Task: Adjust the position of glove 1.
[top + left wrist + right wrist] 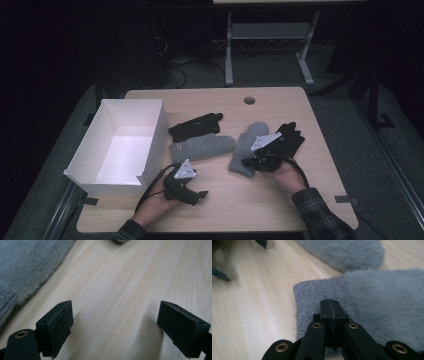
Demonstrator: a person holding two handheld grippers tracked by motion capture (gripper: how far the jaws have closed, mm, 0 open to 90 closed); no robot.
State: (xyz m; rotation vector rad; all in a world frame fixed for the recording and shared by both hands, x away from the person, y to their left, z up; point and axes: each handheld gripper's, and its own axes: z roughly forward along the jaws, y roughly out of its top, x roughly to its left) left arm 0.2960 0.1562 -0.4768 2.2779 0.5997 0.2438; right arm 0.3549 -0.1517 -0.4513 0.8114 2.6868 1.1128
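Plainly fuzzy grey mitten, ribbed knit cuff, right claw pinched together above

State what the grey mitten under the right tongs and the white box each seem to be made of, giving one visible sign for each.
Grey mitten: seemingly a soft fleece or plush body, fuzzy and matt, with a finer ribbed knit cuff where the right tongs sit shut. White box: probably cardboard or thin board, with flat, straight, matt walls; foam board cannot be ruled out.

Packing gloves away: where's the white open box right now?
In the high view, the white open box sits at the table's left edge, left of a grey fleece mitten.
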